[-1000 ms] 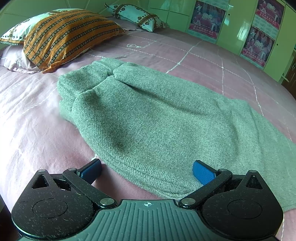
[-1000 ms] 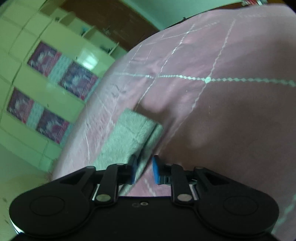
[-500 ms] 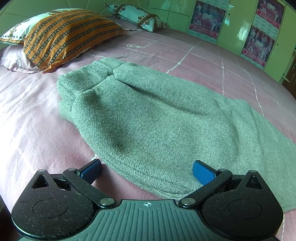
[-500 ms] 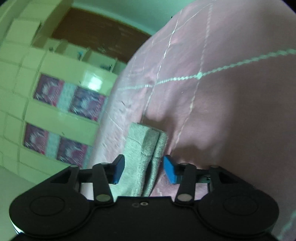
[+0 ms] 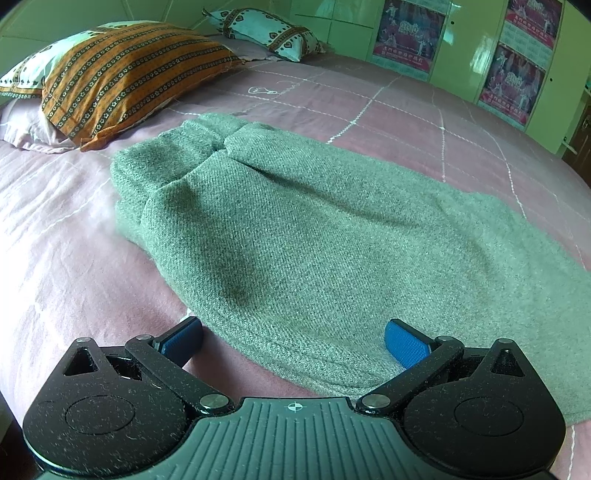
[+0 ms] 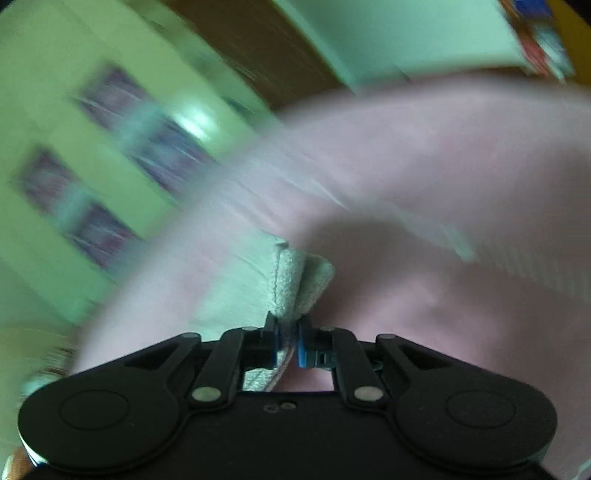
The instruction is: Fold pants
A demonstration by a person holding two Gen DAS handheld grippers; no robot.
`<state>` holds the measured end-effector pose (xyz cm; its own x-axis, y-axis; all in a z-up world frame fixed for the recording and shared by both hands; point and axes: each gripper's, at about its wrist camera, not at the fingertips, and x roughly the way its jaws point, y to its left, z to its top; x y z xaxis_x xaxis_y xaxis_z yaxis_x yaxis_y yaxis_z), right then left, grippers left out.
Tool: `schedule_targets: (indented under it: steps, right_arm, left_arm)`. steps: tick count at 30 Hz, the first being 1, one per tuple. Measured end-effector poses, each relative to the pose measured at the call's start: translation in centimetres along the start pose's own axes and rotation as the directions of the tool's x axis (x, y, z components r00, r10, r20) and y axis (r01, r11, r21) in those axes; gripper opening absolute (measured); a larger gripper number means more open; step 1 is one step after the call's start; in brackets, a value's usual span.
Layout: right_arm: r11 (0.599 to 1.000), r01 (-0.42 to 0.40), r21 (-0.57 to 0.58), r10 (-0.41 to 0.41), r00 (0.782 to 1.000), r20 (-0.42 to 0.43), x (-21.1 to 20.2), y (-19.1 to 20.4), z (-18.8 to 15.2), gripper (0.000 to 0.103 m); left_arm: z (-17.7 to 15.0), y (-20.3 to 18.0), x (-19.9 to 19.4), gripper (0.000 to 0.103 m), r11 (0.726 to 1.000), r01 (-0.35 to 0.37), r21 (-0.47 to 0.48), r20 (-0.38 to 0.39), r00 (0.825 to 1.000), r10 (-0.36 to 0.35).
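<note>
Wardrobe posters carry print — too small to read.

The right hand-held gripper, which was open around the end of the green pants half a second ago, has now closed on that folded fabric. It is also swinging fast, because the bed and wall behind are blurred.

A home bedroom. A bed under a pink sheet with stitched white grid lines fills most of the left wrist view. An orange striped pillow and a white heart-print pillow lie at upper left. Pale green wardrobe doors bearing posters run along the upper right.
</note>
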<state>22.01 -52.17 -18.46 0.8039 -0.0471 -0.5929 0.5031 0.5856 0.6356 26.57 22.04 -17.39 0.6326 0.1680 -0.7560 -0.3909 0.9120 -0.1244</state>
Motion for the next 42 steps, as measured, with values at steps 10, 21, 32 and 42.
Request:
schedule_targets:
  steps: [10,21,32,42]
  right_arm:
    - [0.947,0.101,-0.306,-0.048,0.983,0.175,-6.2,6.1,-3.0,0.026]
    - [0.935,0.021,-0.355,0.004,0.998,0.070,-3.5,10.9,-5.9,0.029]
    - [0.936,0.022,-0.351,-0.004,0.999,0.051,-4.1,9.8,-6.6,0.030]
    - [0.941,0.044,-0.336,-0.024,0.998,0.063,-5.9,9.4,-6.8,0.032]
  left_arm:
    - [1.4,-1.9,-3.7,0.103,0.997,0.001,0.082,0.184,0.983,-0.016]
    - [7.1,-3.8,-5.1,0.103,0.988,-0.027,0.150,0.308,0.951,-0.021]
    - [4.0,11.4,-5.1,0.103,0.981,0.008,-0.194,0.184,0.982,0.028]
    - [4.2,11.4,-1.0,0.053,0.929,0.100,-0.357,0.116,0.991,-0.062]
